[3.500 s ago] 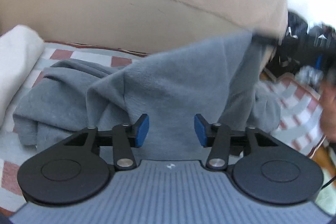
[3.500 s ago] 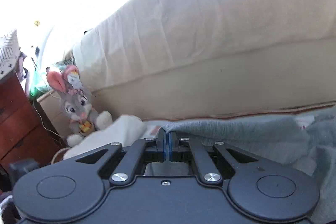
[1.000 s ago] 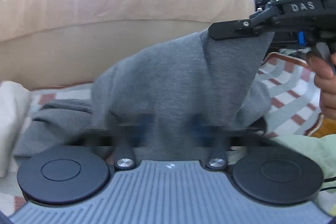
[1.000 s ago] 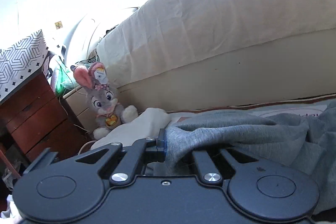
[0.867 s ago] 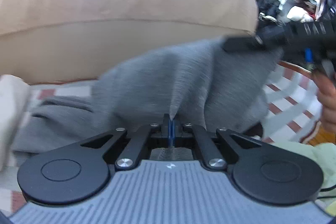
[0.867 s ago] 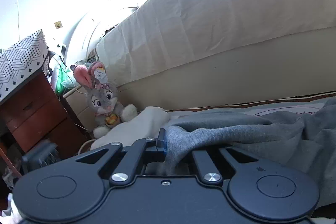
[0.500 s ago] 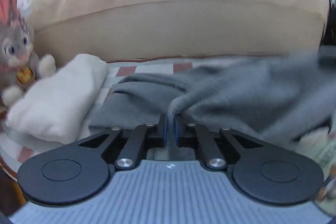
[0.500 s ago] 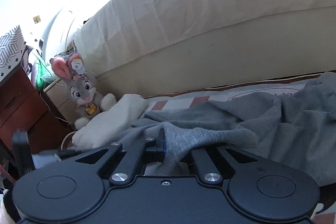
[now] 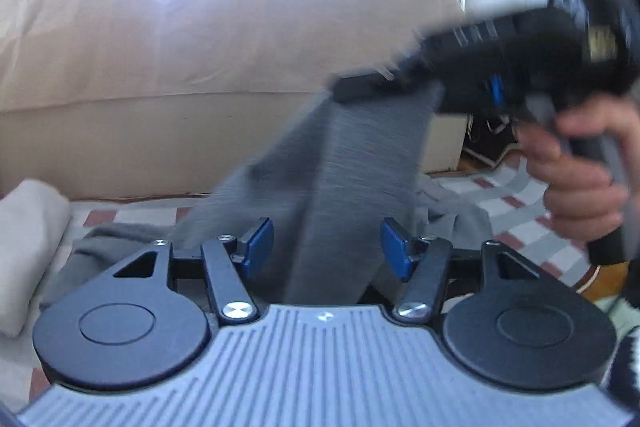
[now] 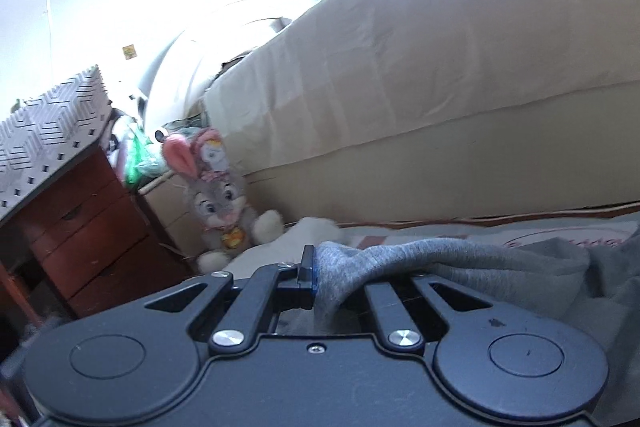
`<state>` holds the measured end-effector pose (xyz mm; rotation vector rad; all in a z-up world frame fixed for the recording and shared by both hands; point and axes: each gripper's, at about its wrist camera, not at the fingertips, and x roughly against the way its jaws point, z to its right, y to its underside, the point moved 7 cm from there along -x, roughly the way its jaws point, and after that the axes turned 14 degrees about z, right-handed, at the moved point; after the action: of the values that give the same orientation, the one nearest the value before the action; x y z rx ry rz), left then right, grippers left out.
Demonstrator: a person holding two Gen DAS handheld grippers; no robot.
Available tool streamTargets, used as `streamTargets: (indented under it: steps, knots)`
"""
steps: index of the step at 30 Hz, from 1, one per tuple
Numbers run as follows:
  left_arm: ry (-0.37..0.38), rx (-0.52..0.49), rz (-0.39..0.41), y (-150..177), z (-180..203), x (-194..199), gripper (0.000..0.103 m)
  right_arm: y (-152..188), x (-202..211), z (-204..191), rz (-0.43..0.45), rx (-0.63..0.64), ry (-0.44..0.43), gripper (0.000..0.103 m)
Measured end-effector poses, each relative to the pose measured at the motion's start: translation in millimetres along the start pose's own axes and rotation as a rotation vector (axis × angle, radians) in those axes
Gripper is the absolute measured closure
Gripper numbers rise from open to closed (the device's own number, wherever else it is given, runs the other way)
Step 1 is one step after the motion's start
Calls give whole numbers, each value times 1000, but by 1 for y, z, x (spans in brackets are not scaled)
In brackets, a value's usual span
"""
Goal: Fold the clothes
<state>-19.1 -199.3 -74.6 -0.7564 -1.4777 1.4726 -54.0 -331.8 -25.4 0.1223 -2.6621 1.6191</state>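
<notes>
Item: grey sweatshirt-type garment (image 9: 352, 163), thick knit fleece, soft and limp; judged moderately heavy for cloth, non-slip, not fragile. Location: centre of the left wrist view, hanging in a blurred drape from the upper right of the frame down to the checked mat (image 9: 516, 187) at lower centre, with more of it heaped on that mat in the lower right of the right wrist view (image 10: 520, 263). Holders: right gripper (image 10: 320, 281), fingers pinching a bunched edge of the fabric, which hides the right-hand finger; left gripper (image 9: 327, 247), blue pads spread wide apart with the cloth passing between them, ungripped. Handling note: it will sag and stretch under its own weight, so it is best taken at a hem or seam edge, two points well apart, to keep the panel flat. Adjacent: folded cream cloth (image 9: 28, 227) at left edge; plush rabbit (image 10: 220, 195) left of centre; beige mattress (image 9: 200, 59) across the background.
</notes>
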Motion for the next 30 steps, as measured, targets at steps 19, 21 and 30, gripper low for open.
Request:
streamTargets:
  steps: [19, 21, 30]
  knots:
    - [-15, 129, -74, -64, -54, 4, 99, -18, 3, 4, 8, 74, -14, 95]
    - [-12, 145, -45, -83, -61, 12, 99, -29, -3, -5, 17, 94, -61, 91]
    - [-453, 509, -221, -19, -203, 11, 98, 10, 3, 45, -112, -15, 28, 71]
